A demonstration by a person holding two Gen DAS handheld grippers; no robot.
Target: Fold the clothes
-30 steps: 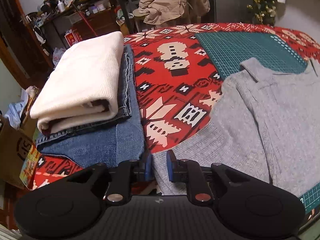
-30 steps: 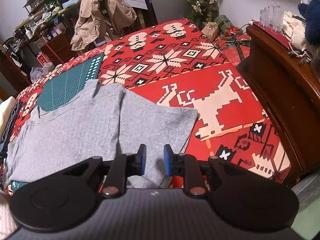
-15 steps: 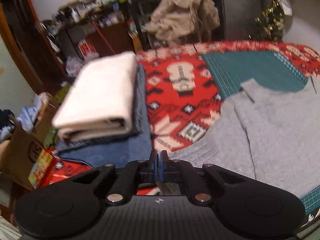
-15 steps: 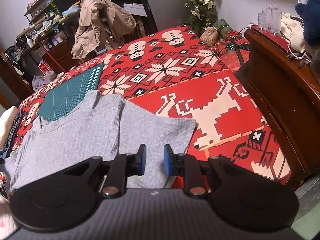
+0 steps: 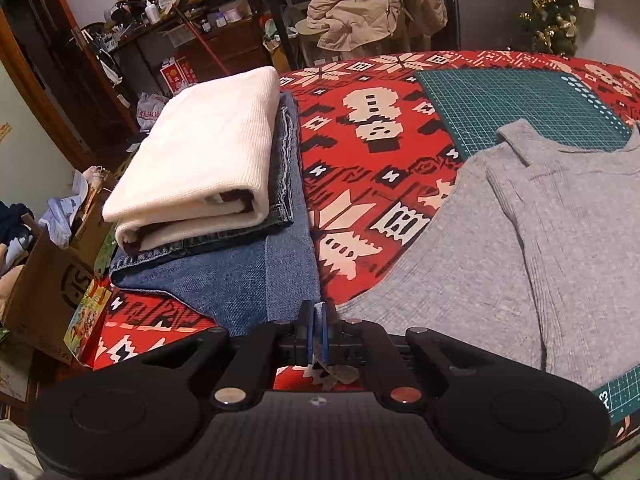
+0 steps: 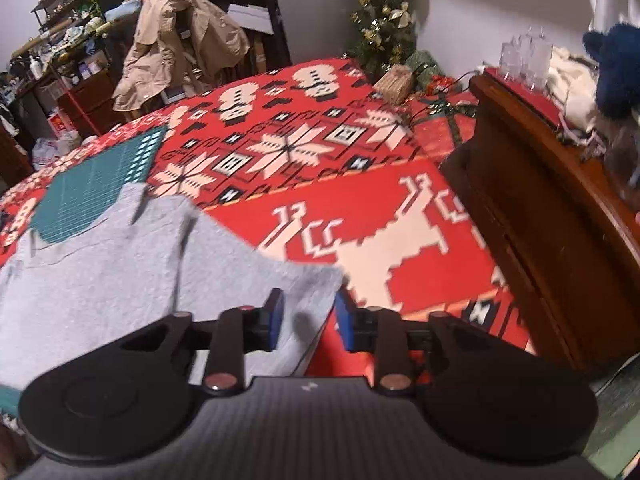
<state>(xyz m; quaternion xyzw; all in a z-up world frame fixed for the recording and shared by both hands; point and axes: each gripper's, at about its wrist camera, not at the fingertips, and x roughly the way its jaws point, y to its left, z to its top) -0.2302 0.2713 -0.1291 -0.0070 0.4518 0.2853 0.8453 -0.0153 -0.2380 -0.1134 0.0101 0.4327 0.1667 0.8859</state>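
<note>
A grey knit sweater (image 5: 500, 260) lies flat on the red patterned blanket (image 5: 360, 184), partly over a green cutting mat (image 5: 512, 104). My left gripper (image 5: 319, 312) is shut on the sweater's near left edge, and a tuft of grey fabric shows pinched behind the pads. In the right wrist view the sweater (image 6: 120, 272) reaches to its near right corner. My right gripper (image 6: 308, 312) hangs over that corner with its jaws opening. The corner lies between the blue pads, which do not press on it.
A folded cream sweater (image 5: 212, 152) rests on folded jeans (image 5: 224, 284) at the blanket's left edge. A cardboard box (image 5: 48, 292) stands on the floor to the left. A dark wooden dresser (image 6: 560, 240) borders the right side. A beige coat (image 5: 372, 4) hangs behind.
My left gripper closed on the sweater's edge and stays shut. My right gripper's jaws spread wider and shifted over the sweater's right corner.
</note>
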